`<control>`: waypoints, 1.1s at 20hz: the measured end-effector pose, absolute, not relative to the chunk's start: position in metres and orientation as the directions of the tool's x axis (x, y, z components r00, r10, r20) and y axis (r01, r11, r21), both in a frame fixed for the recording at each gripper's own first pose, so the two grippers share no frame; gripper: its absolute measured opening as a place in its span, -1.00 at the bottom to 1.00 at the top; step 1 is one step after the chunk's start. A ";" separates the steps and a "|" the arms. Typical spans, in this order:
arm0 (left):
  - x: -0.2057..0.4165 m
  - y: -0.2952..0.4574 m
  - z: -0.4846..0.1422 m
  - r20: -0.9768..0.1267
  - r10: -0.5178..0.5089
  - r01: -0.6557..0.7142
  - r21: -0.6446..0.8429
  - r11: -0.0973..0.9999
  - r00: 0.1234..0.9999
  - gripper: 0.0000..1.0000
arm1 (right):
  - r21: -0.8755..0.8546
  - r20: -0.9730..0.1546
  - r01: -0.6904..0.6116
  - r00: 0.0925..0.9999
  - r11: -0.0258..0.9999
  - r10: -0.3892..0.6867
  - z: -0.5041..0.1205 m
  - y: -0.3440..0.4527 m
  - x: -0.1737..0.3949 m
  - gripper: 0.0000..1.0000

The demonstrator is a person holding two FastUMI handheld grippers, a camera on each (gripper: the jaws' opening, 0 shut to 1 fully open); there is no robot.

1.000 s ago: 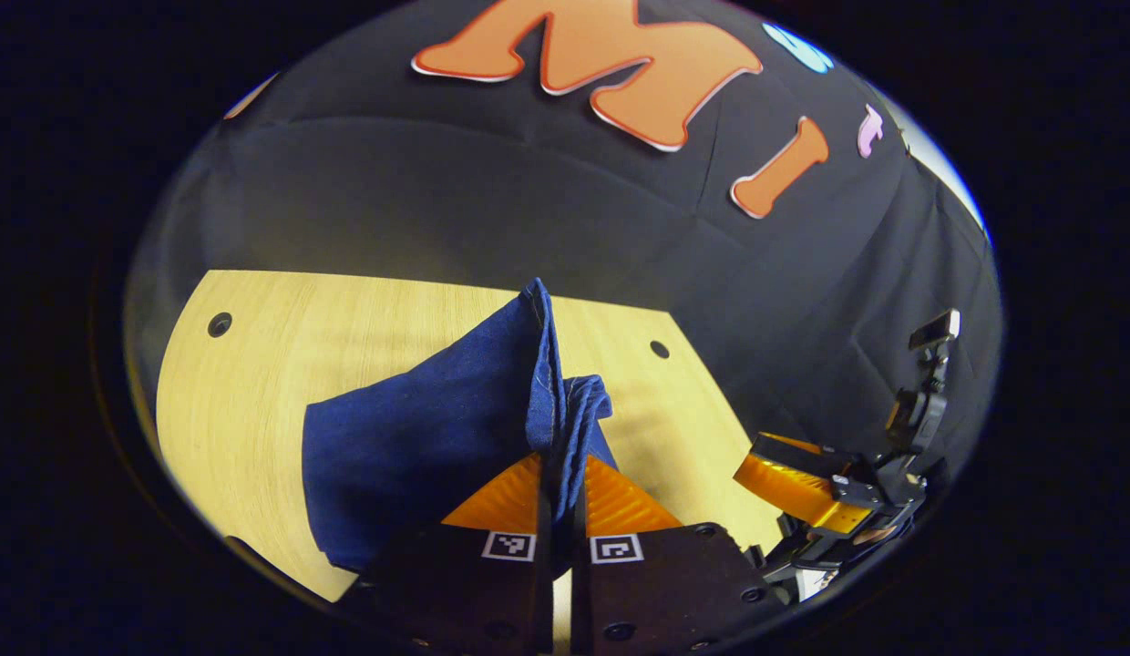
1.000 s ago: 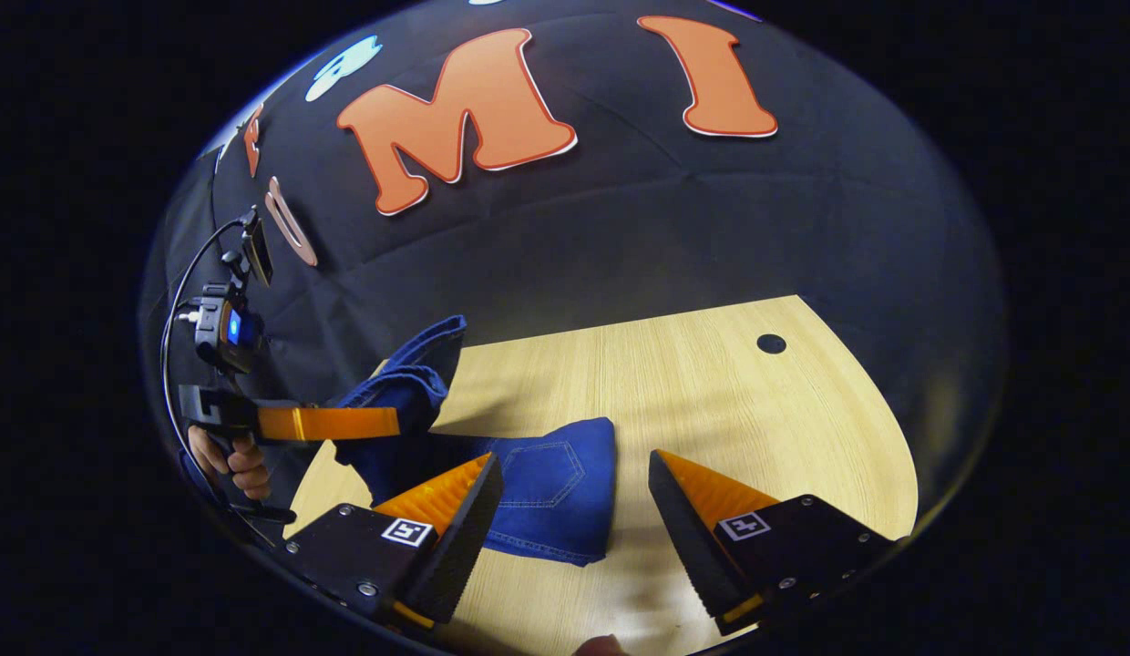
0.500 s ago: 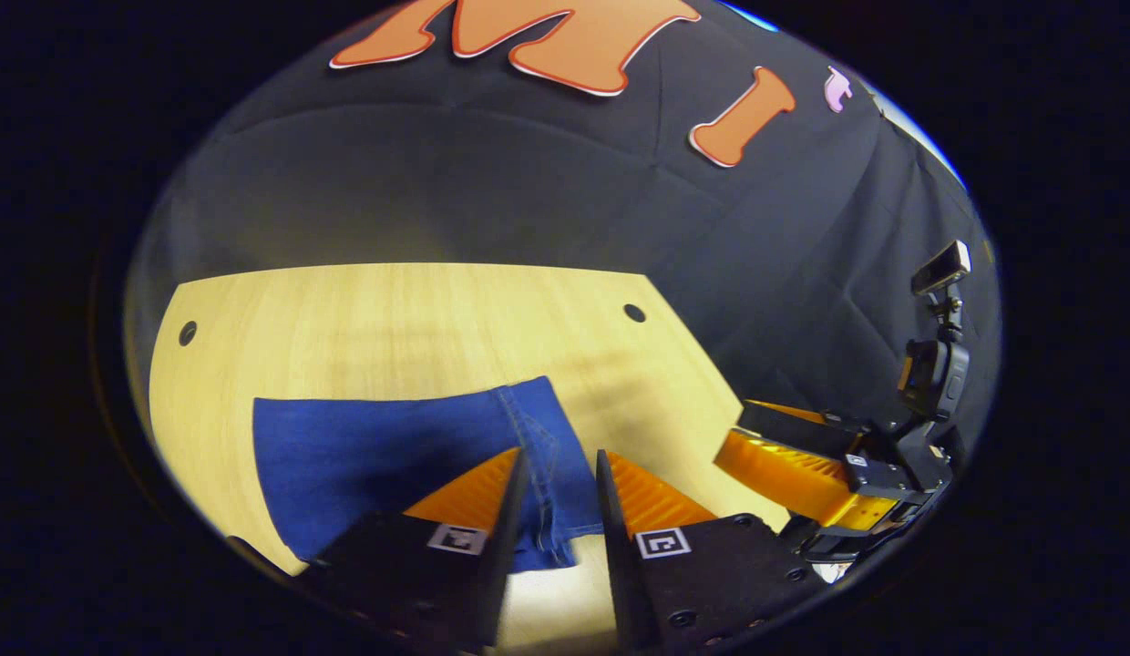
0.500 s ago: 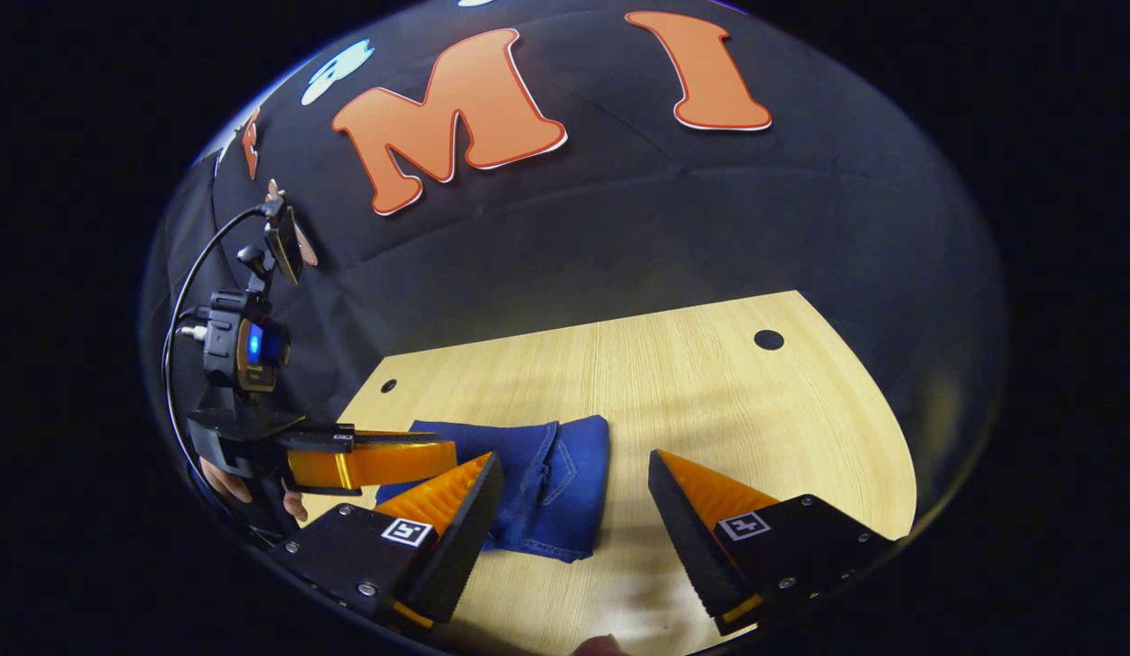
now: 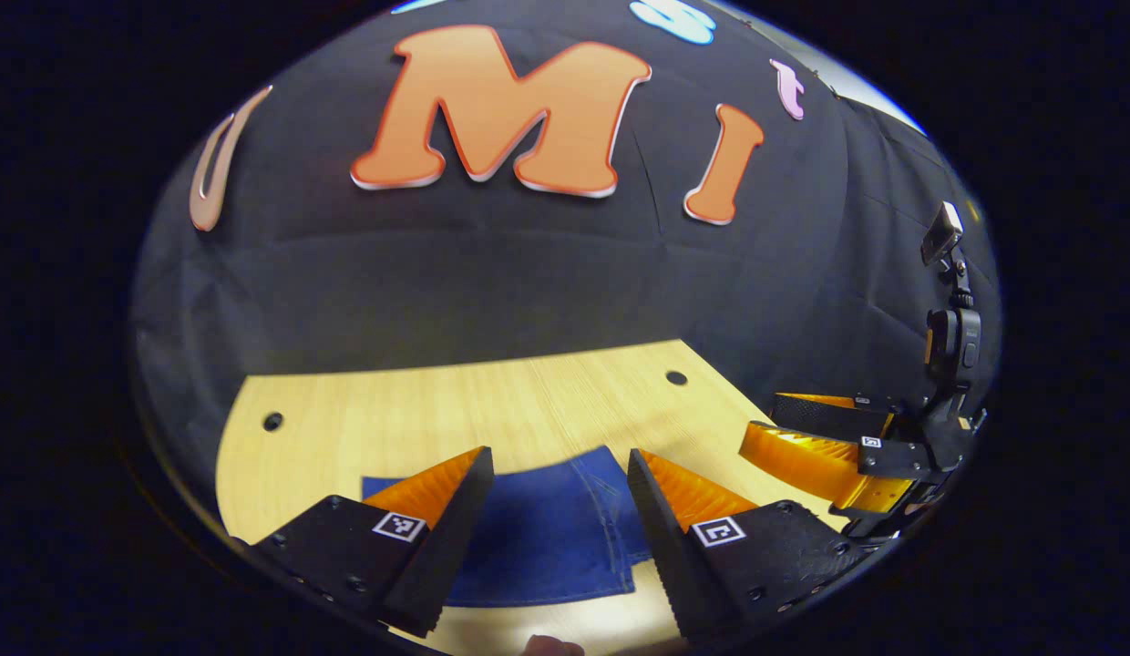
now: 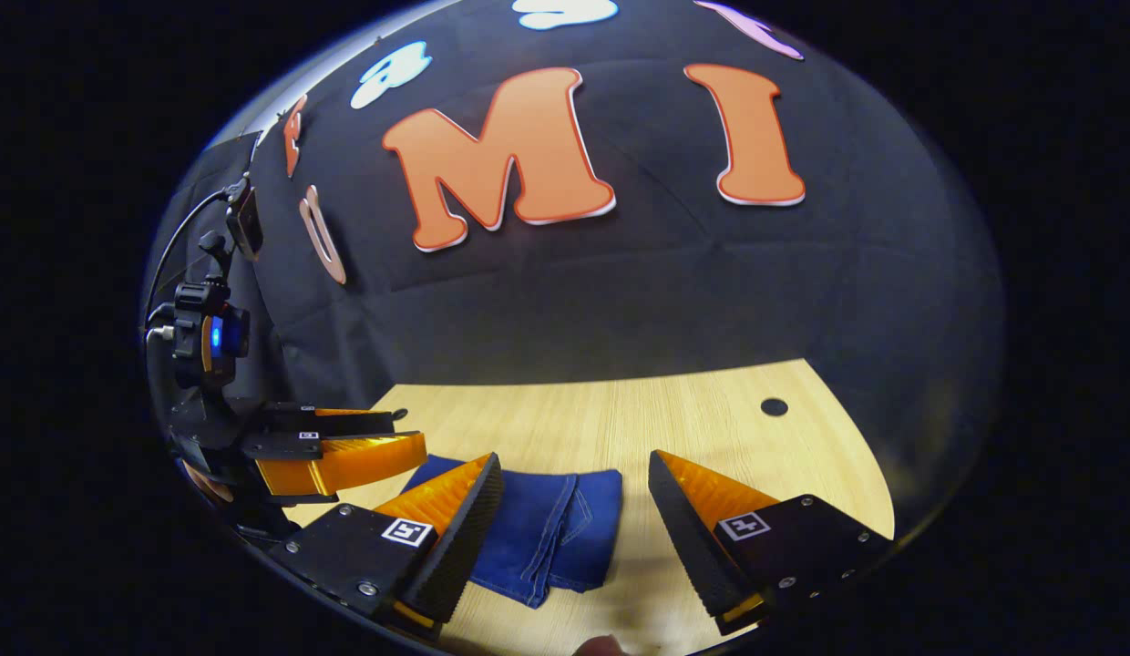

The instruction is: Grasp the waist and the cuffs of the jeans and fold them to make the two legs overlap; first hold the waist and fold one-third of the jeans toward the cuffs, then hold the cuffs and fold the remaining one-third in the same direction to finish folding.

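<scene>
Jeans (image 5: 547, 538) lie flat on the table (image 5: 492, 410) as a compact folded stack; folding looks finished. Left tongs (image 5: 560, 510) spread, empty, held above the stack; right tongs (image 6: 574, 519) likewise spread, touching nothing, presumably clear so the fold rests undisturbed.

I count one folded pair of dark blue denim jeans (image 5: 542, 538) on one light wooden table (image 5: 492, 405), two round holes (image 5: 272, 421) in that tabletop, and two two-finger grippers (image 5: 560, 483).
</scene>
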State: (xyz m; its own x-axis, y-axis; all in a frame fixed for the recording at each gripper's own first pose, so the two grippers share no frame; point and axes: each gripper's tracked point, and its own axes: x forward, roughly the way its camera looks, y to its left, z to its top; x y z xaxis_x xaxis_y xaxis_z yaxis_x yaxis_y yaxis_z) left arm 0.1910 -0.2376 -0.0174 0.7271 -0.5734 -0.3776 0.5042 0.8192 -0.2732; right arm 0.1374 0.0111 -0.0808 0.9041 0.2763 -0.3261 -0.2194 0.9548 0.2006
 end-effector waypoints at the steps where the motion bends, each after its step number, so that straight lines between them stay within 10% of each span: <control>1: 0.189 -0.232 -0.008 -0.331 -0.569 0.495 -0.285 0.821 0.753 0.81 | 0.209 -0.310 -0.234 0.905 0.949 0.292 -0.073 0.018 0.137 0.97; 10: 0.168 -0.151 0.064 -0.022 -0.374 0.360 -0.225 0.905 0.927 0.80 | 0.168 -0.082 -0.334 0.933 0.927 0.351 0.014 0.058 0.115 0.94; 22: 0.133 -0.109 0.063 0.051 -0.176 0.182 -0.156 0.971 0.983 0.97 | -0.092 0.142 -0.354 0.920 0.931 0.364 0.045 0.081 0.083 0.95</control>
